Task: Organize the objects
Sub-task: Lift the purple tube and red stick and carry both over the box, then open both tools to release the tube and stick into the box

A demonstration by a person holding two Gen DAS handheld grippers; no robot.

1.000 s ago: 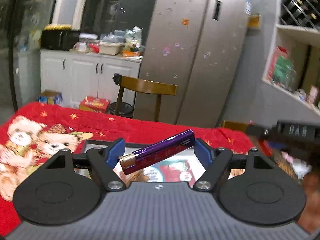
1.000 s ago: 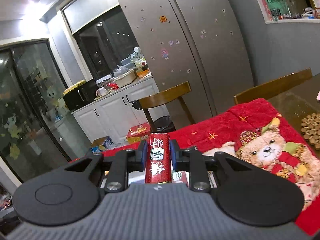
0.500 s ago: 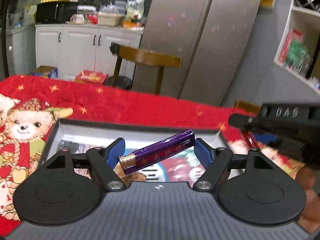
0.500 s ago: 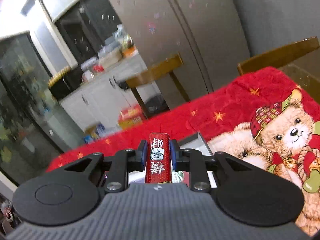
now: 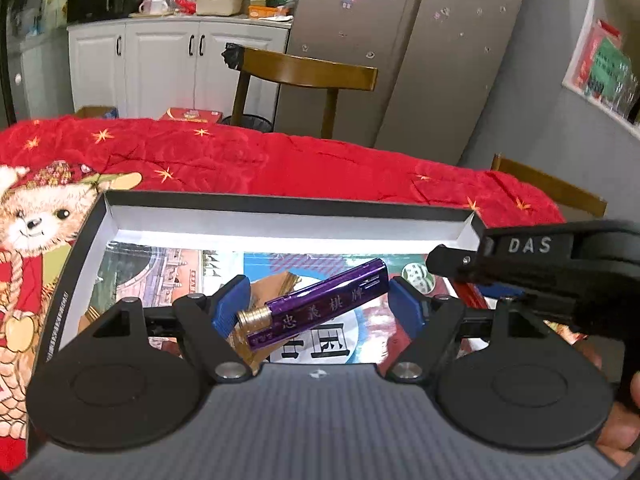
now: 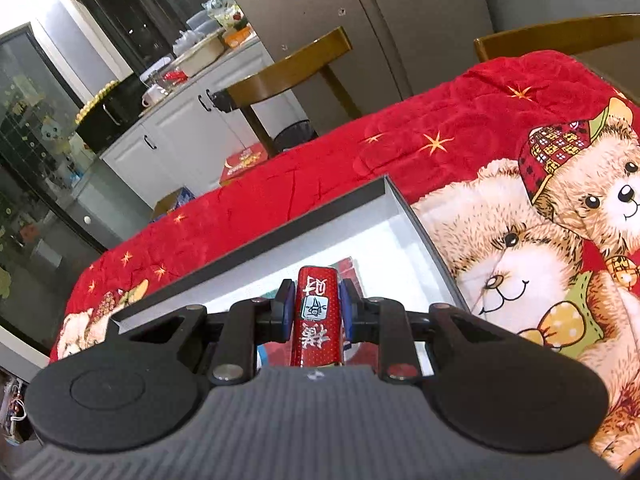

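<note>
Left claw (image 5: 316, 310) grips a purple lighter (image 5: 316, 310) crosswise, and right claw (image 6: 314, 312) clamps a red lighter (image 6: 319, 322) lengthwise, both over the open box (image 5: 280, 204). Step in hand appears to be depositing; next calls for lowering and releasing. Box floor toward 6 o'clock is hidden behind the claws.

Both wrist views close above, sharing box (image 5: 280, 216) (image 6: 256, 248).

The purple lighter (image 5: 318, 305) carries gold characters, apparently "忠義棋牌". White letters "DAS" stand on the right gripper (image 5: 528, 245). A large "国" shows on the printed sheet (image 5: 328, 344) in the box. The red lighter (image 6: 317, 322) bears white characters, not clearly legible.
</note>
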